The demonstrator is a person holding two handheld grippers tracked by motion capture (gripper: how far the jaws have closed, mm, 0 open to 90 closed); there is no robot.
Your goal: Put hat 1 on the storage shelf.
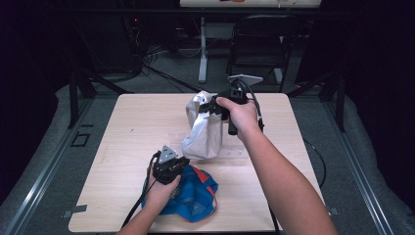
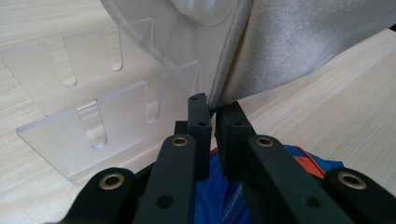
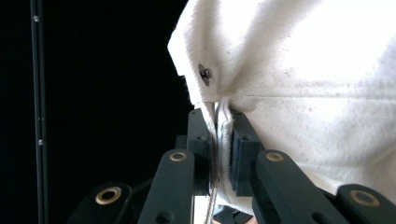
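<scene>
White canvas bag (image 1: 203,129) held up at mid-table, top edge clamped in right gripper (image 3: 223,140), left gripper (image 2: 215,116) jaws nearly closed just at its lower hem, grasp unclear, over blue drawstring bag (image 1: 195,196), clear slotted acrylic rack (image 2: 88,112) beside, bare tabletop (image 1: 132,127) to the left.

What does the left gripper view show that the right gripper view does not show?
The left gripper view has a clear slotted plastic rack on the wooden table, blue fabric beneath the jaws, and the left gripper nearly closed at the white bag's lower edge. The right gripper view has the right gripper clamped on the bag's seam, near a metal snap. Both share the white bag.
</scene>
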